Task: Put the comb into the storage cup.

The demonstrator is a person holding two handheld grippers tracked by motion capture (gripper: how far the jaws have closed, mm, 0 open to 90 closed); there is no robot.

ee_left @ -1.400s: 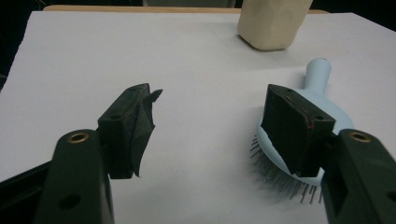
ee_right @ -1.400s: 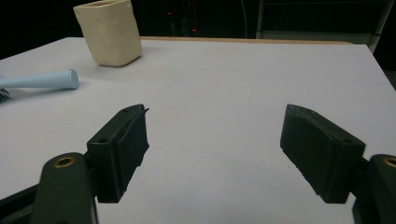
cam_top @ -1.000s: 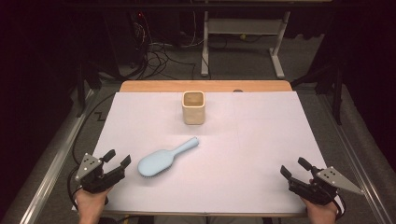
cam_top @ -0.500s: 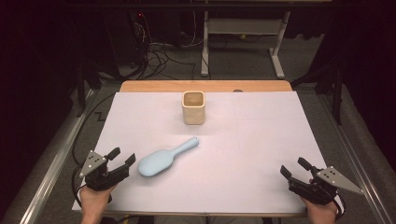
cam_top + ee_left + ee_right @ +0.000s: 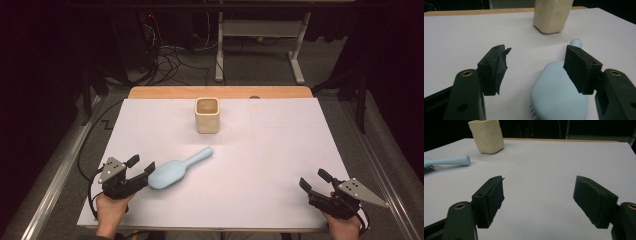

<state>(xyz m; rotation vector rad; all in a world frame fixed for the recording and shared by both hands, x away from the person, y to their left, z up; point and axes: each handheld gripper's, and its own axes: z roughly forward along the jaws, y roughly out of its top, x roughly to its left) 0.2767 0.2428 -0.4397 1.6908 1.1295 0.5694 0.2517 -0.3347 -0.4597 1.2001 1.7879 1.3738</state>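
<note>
A light blue hairbrush [image 5: 170,172] lies bristles down on the white table, its handle pointing toward the back right. A cream square cup [image 5: 207,115] stands upright behind it. My left gripper [image 5: 142,164] is at the brush's head with its jaws open. In the left gripper view the brush head [image 5: 559,92] lies low between the jaws of the left gripper [image 5: 536,60], closer to the right jaw, and neither pad presses on it. My right gripper [image 5: 313,178] rests open at the front right with nothing between the jaws. The right gripper view shows the brush handle [image 5: 451,160] and the cup [image 5: 487,135] far to the left of the right gripper [image 5: 539,192].
The white sheet [image 5: 280,150] covers the table, with a wooden strip [image 5: 220,92] bare along the back edge. Metal rails run down both sides. Beyond the table are cables on the floor and a desk frame [image 5: 260,30].
My left gripper has moved right and slightly away from the front edge, up to the brush's head. The right gripper, the brush and the cup have stayed in place.
</note>
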